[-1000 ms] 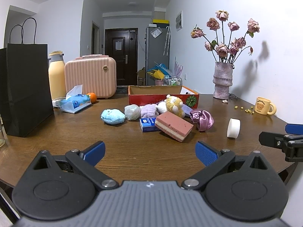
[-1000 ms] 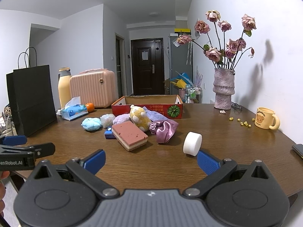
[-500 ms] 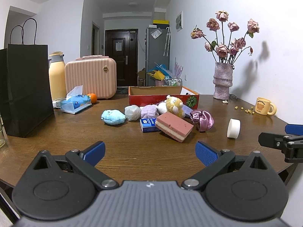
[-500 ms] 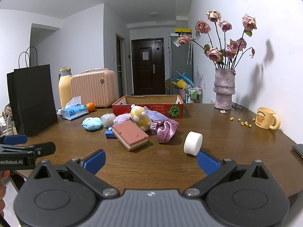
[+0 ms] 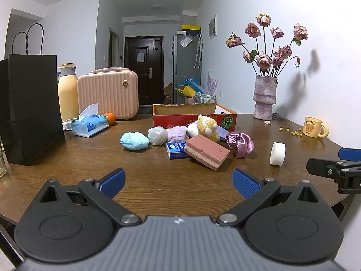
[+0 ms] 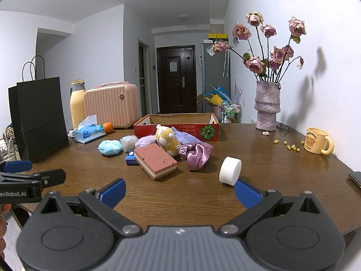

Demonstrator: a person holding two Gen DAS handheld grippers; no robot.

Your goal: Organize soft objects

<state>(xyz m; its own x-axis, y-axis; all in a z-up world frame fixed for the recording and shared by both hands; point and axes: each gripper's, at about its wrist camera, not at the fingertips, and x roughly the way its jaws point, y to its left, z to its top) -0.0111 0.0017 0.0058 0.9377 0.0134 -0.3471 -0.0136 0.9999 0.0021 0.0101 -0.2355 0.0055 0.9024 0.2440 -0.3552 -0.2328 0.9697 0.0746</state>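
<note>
a: has anything shifted for us in the last second?
b: barely. our left gripper [image 5: 178,181] and right gripper [image 6: 179,190] still hover at the near edge of the brown wooden surface [image 5: 146,171], jaws spread wide and empty.
a: and the soft things?
b: untouched. the pink rectangular sponge [image 5: 206,151], yellow plush toy [image 5: 206,125] and blue plush [image 5: 134,141] lie before the red cardboard box [image 5: 194,115], so sorting hasn't begun.

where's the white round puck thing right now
The white puck stands on its edge on the table, alone on the right side, right of the purple scrunchie and just beyond the right gripper.
</note>
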